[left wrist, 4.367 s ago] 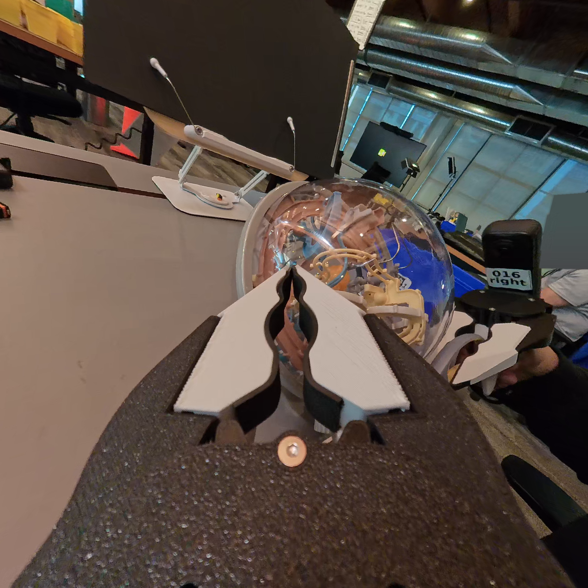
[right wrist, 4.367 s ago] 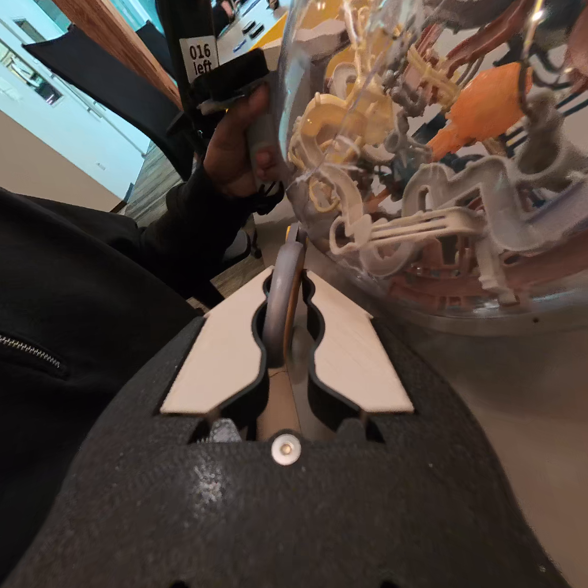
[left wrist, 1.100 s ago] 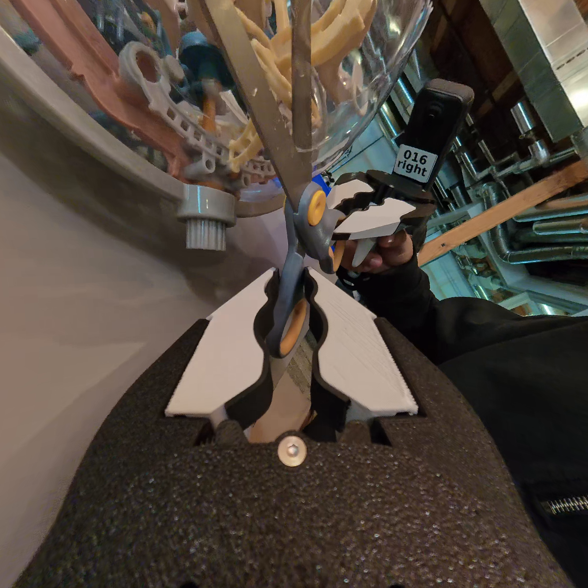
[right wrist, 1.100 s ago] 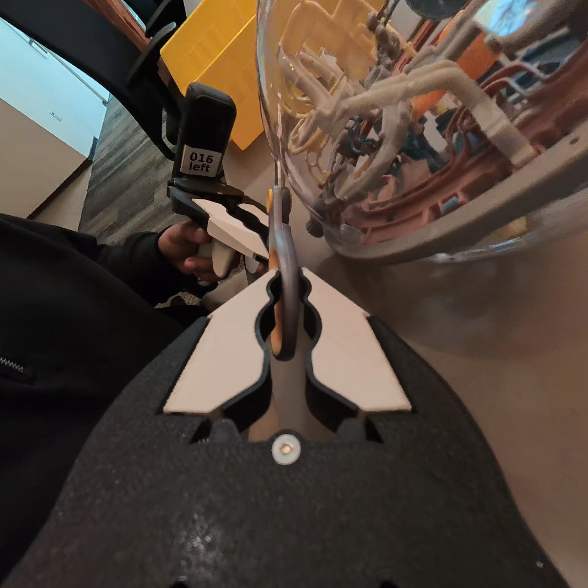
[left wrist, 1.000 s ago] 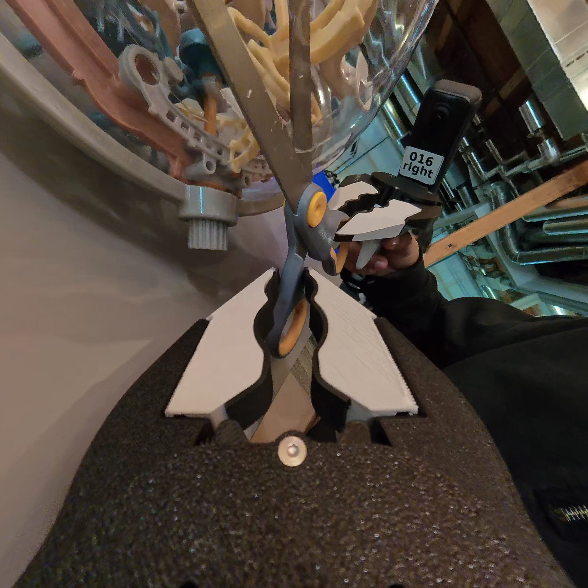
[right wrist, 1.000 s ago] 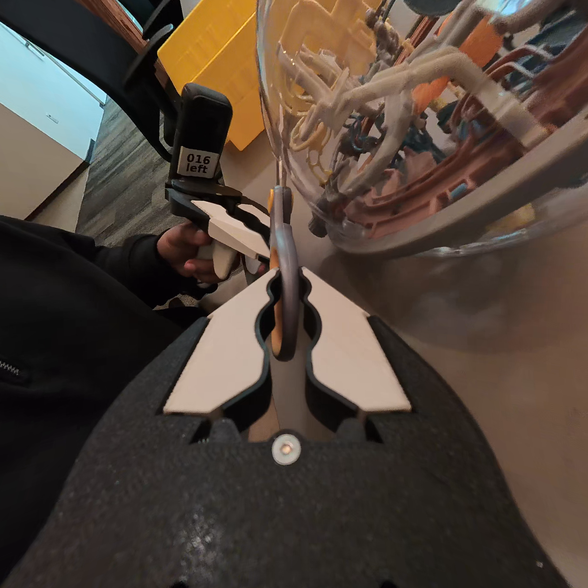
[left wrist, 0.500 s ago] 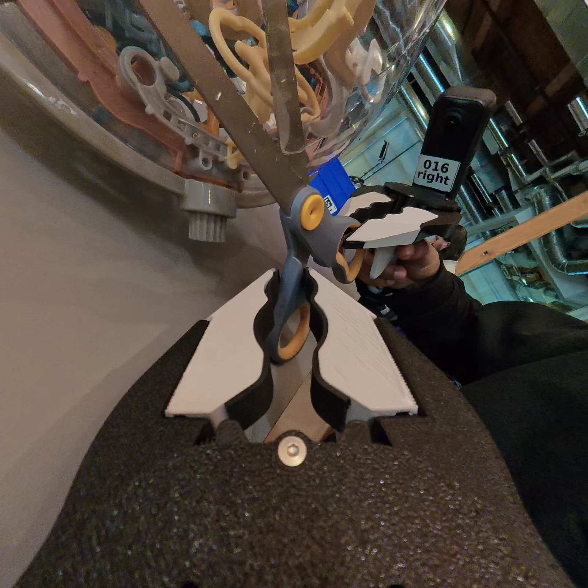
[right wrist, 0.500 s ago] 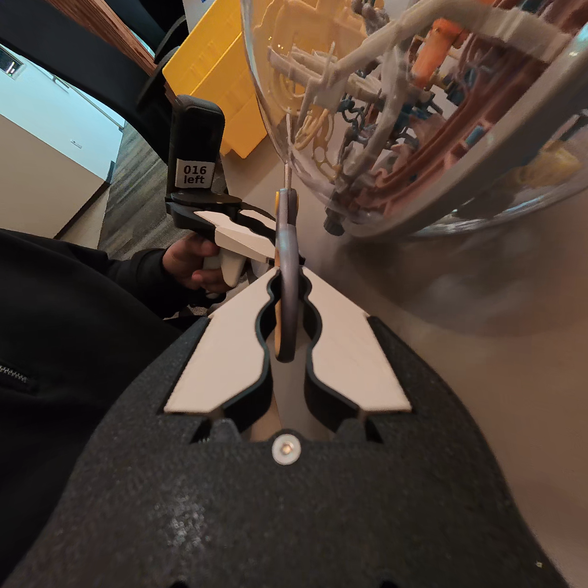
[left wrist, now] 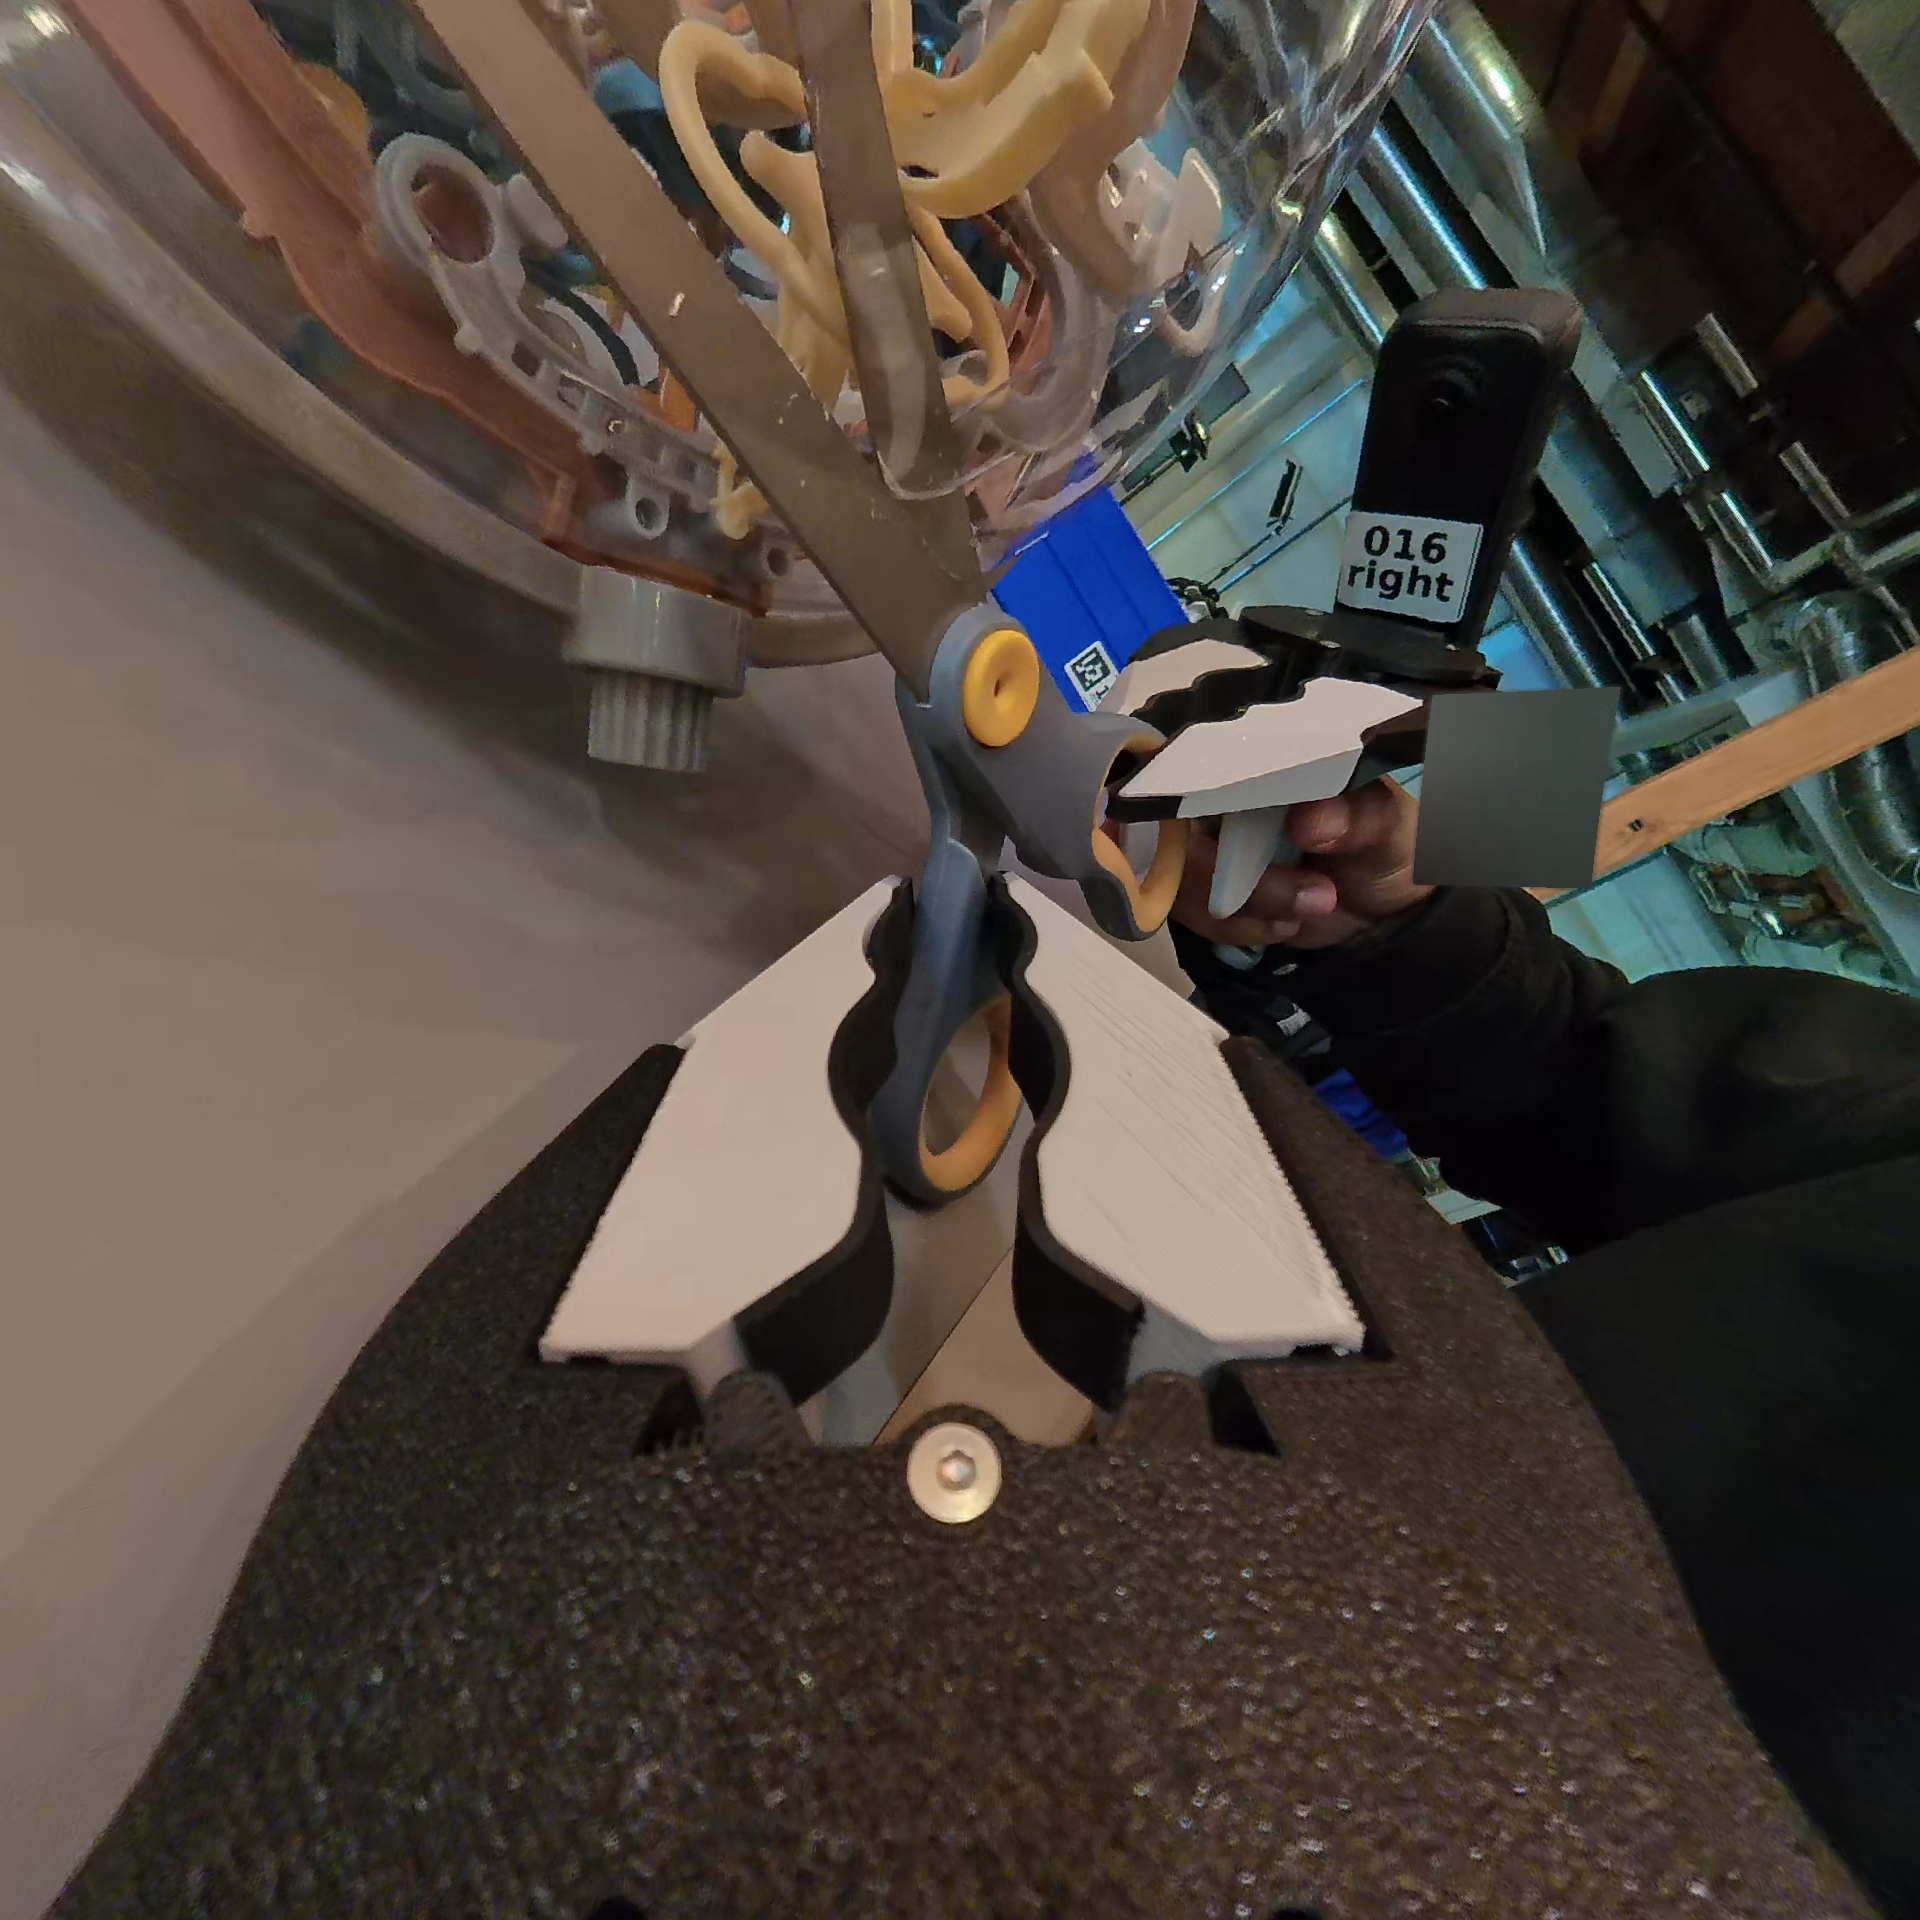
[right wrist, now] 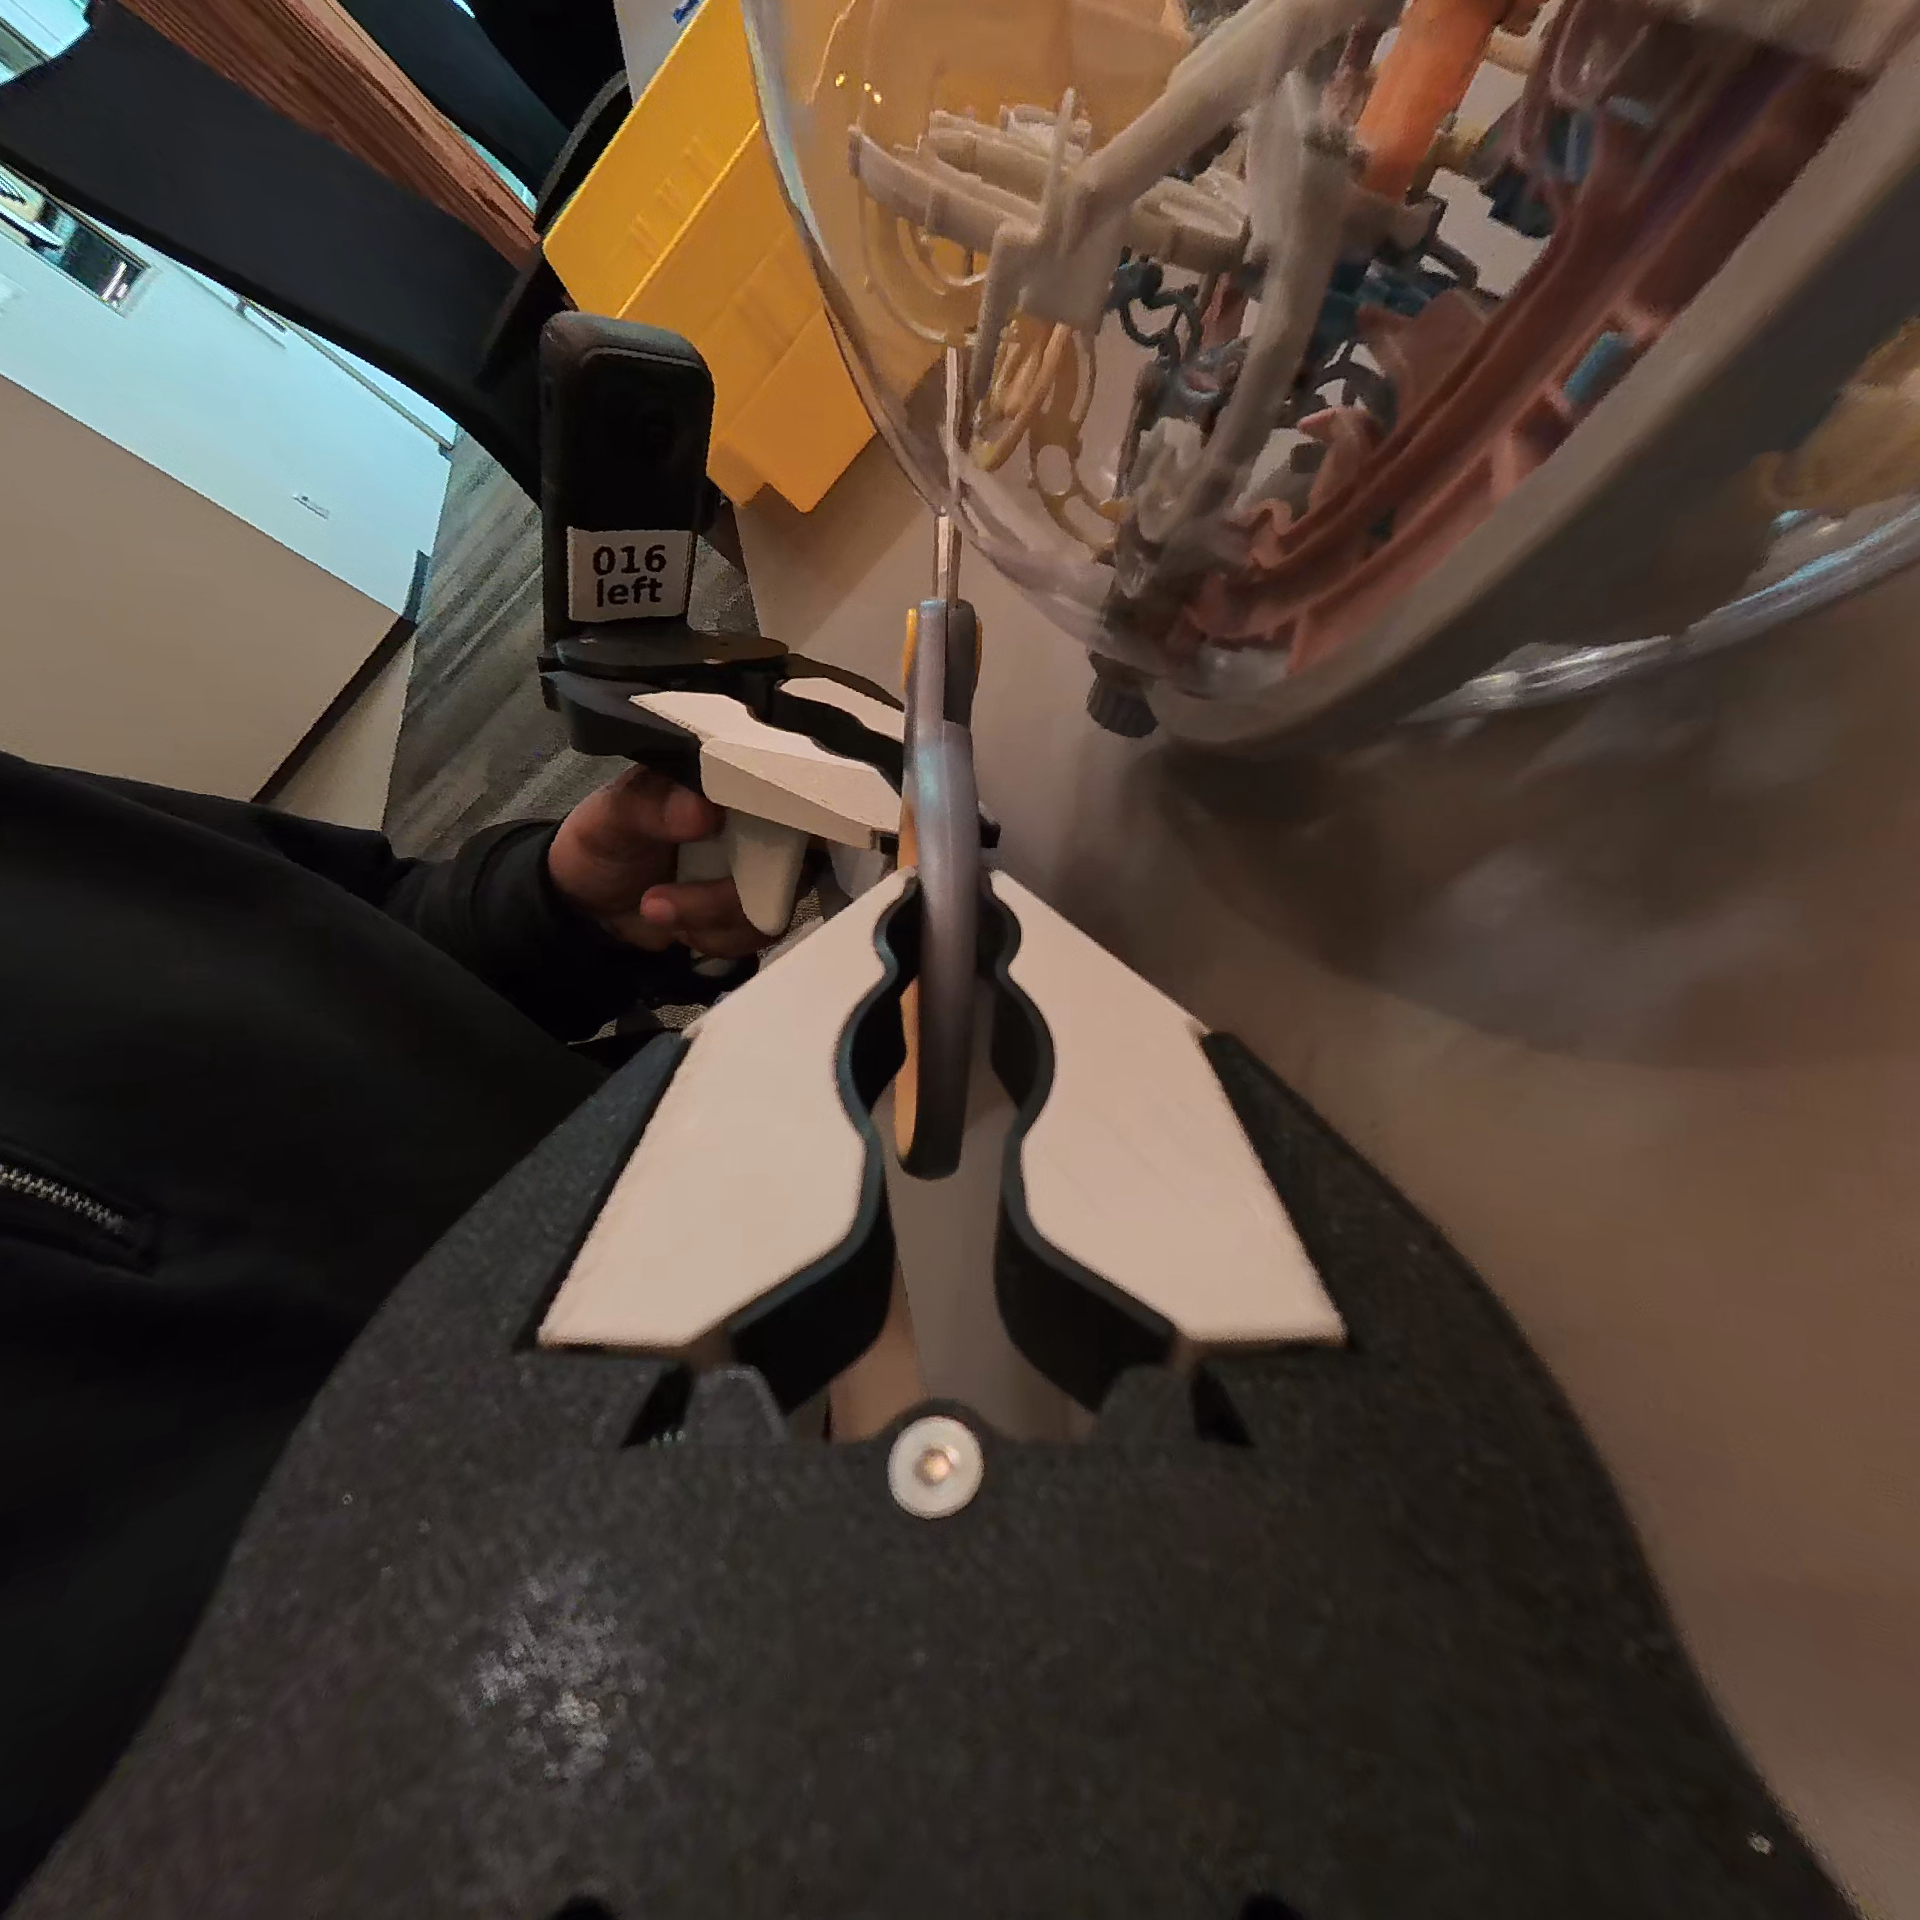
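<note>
A pair of scissors (left wrist: 997,691) with grey and orange handles is held between both grippers. My left gripper (left wrist: 948,888) is shut on one handle loop. My right gripper (right wrist: 948,881) is shut on the other handle loop (right wrist: 940,1039); it also shows in the left wrist view (left wrist: 1132,753). The two steel blades (left wrist: 727,343) stand spread apart in a V in front of a clear plastic maze ball (left wrist: 499,239). The ball (right wrist: 1403,364) rests on the grey table and holds pink, cream and grey tracks. The left gripper (right wrist: 873,795) shows in the right wrist view too.
The grey table (left wrist: 260,987) lies under the ball. A yellow bin (right wrist: 707,260) and a black chair (right wrist: 312,239) stand beyond the table edge. A blue box (left wrist: 1081,582) sits behind the scissors. The person's black sleeves (left wrist: 1507,1039) are close by. Left and right tips are no more than a few centimetres apart.
The blades have spread wider as the right gripper drew its handle away to the right. 4.4 s ago the left gripper was empty beside the ball; now it grips a handle.
</note>
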